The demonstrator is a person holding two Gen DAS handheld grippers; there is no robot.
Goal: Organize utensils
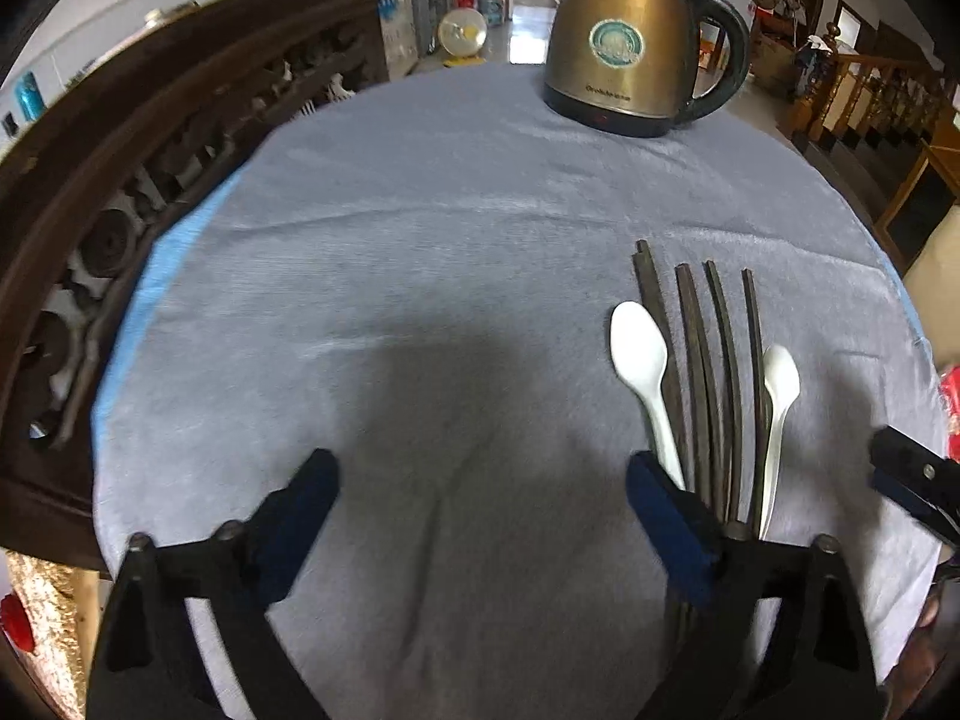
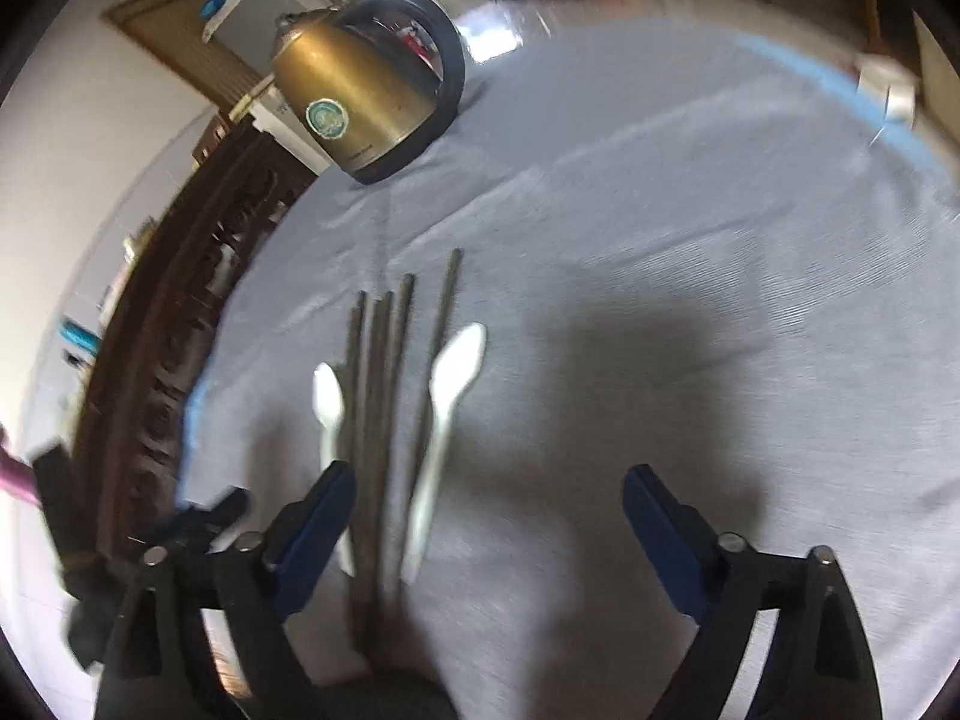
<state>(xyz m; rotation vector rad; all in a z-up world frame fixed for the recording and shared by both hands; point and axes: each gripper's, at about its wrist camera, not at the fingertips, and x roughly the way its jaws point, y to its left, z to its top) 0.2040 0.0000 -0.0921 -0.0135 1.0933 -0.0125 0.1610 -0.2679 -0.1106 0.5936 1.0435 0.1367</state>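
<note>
My left hand-held gripper (image 1: 480,480) and right hand-held gripper (image 2: 489,492) hang spread, empty, over the worktop (image 1: 420,240) | chopsticks (image 1: 702,372) and two spoons (image 1: 642,360) lie together at 3 o'clock of the left one | kettle (image 1: 630,42) at 12 | judged light, stiff, slick: pinch thin shafts mid-length.

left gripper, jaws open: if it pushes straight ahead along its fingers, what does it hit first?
Probably only the grey tablecloth: the left gripper aims left of the chopsticks. Further on stands the kettle, slightly right; depth unclear.
</note>
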